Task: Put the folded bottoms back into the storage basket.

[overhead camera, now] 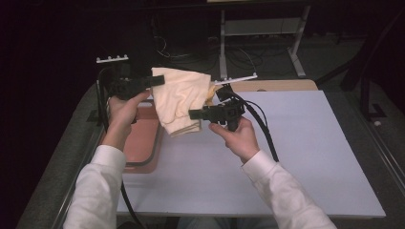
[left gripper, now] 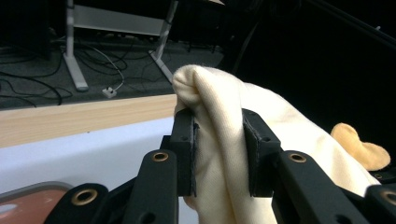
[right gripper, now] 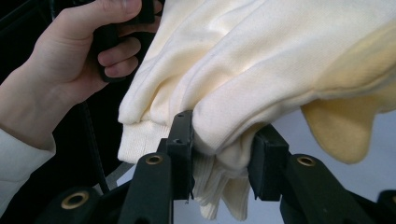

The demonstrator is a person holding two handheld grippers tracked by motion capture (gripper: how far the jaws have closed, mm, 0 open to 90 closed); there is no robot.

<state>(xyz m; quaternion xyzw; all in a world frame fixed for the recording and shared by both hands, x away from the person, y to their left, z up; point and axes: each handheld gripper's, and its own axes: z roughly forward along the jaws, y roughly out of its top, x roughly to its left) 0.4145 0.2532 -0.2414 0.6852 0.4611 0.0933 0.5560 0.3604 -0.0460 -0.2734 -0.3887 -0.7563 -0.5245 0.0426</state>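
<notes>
A cream-coloured garment (overhead camera: 180,99) hangs bunched above the table, held between both hands. My left gripper (overhead camera: 159,80) is shut on its upper left corner; in the left gripper view a thick fold of the cloth (left gripper: 219,140) is pinched between the two black jaws of the left gripper (left gripper: 218,154). My right gripper (overhead camera: 193,114) is shut on the lower part of the bundle, with folded layers and a ribbed cuff (right gripper: 219,196) squeezed in the right gripper (right gripper: 220,158). A darker yellow piece of fabric (right gripper: 343,123) hangs beside the cream cloth.
A reddish-brown tray (overhead camera: 143,143) lies at the left edge of the white tabletop (overhead camera: 296,152), under the garment. A strip of light wood (overhead camera: 282,86) runs along the table's far edge. Beyond it are metal desk legs (overhead camera: 298,47) and cables on a dark floor.
</notes>
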